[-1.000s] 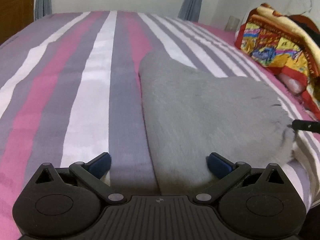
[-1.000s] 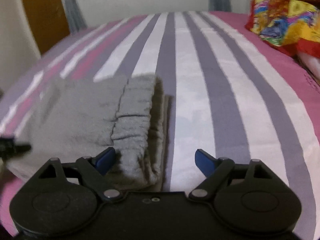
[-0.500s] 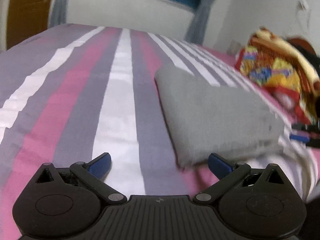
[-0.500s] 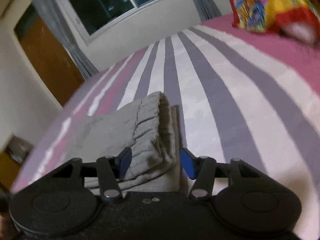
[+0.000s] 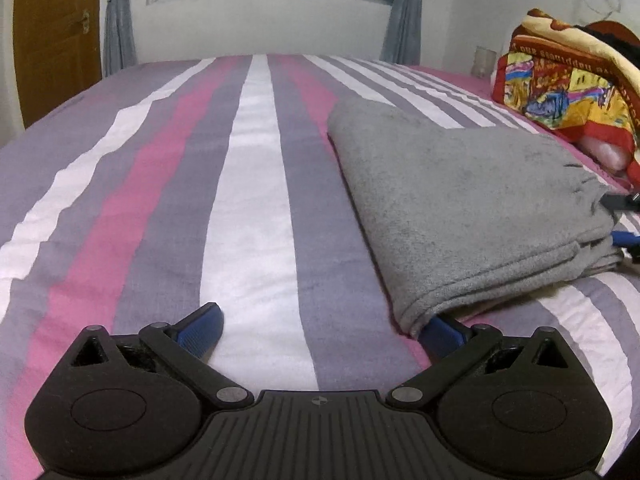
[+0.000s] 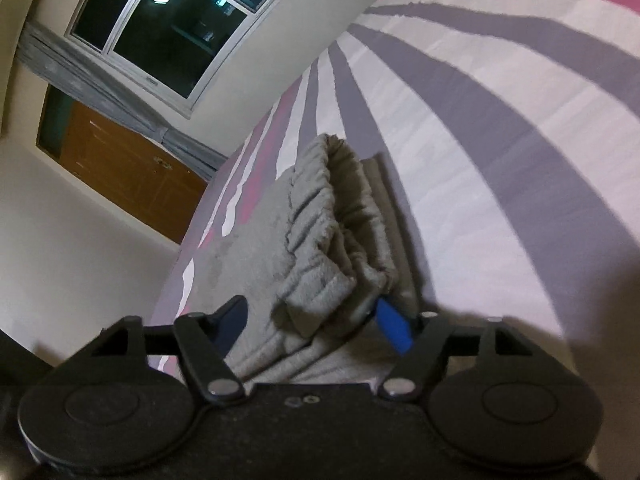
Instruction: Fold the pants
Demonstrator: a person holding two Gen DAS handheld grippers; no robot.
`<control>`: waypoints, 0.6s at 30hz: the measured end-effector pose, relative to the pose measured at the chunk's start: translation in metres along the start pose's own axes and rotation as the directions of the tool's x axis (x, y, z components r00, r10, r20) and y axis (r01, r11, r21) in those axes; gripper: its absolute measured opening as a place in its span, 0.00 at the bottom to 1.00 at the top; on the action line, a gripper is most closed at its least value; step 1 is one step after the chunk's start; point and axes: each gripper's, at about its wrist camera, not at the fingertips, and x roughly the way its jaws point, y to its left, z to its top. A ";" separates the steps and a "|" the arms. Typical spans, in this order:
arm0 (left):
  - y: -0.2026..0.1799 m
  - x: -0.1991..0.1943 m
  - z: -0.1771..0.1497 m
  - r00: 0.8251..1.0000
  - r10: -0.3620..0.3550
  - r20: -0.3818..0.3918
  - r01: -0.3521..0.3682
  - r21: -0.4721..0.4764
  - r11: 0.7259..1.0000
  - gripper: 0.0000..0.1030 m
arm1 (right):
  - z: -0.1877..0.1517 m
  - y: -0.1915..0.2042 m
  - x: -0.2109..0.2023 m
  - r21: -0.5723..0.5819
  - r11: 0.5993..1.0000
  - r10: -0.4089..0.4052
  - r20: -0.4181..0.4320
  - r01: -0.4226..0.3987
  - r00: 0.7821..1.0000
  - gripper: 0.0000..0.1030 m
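Folded grey pants (image 5: 460, 204) on striped bed (image 5: 248, 184), left gripper (image 5: 320, 326) spread wide, one finger under pants' corner, right gripper (image 6: 316, 320) partly closed around waistband (image 6: 320, 216), grip uncertain

You have grey pants (image 5: 460, 200) of thick, matt, fleecy cloth, nap slightly rough, waistband (image 6: 320, 220) gathered in soft ridges; the bedsheet (image 5: 248, 200) under them is smooth woven cloth, matt, striped; your left gripper (image 5: 320, 326) is matt black plastic with ribbed blue pads, probably rubber; the door (image 5: 52, 40) looks like varnished wood, faintly glossy.
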 end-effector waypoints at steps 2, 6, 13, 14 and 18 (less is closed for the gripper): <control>-0.001 0.000 -0.001 1.000 -0.002 -0.001 0.002 -0.001 1.000 1.00 | -0.001 0.006 0.011 -0.050 0.998 -0.047 -0.018 0.046 0.999 0.49; -0.001 -0.001 -0.003 1.000 -0.001 -0.006 0.001 0.003 1.000 1.00 | -0.008 0.020 -0.009 -0.102 0.995 0.001 0.098 0.009 0.995 0.38; 0.004 -0.002 -0.003 1.000 -0.017 -0.007 0.016 -0.053 0.998 1.00 | -0.020 -0.010 -0.003 -0.051 0.999 0.009 0.030 -0.007 1.000 0.39; 0.005 -0.003 -0.003 1.000 -0.021 -0.008 0.020 -0.062 0.998 1.00 | -0.021 -0.008 -0.004 -0.072 0.997 0.009 0.029 -0.007 1.000 0.40; 0.008 -0.014 -0.001 0.999 -0.021 -0.033 0.019 -0.044 0.999 1.00 | -0.024 -0.013 -0.014 -0.067 0.997 0.029 0.046 -0.026 0.999 0.46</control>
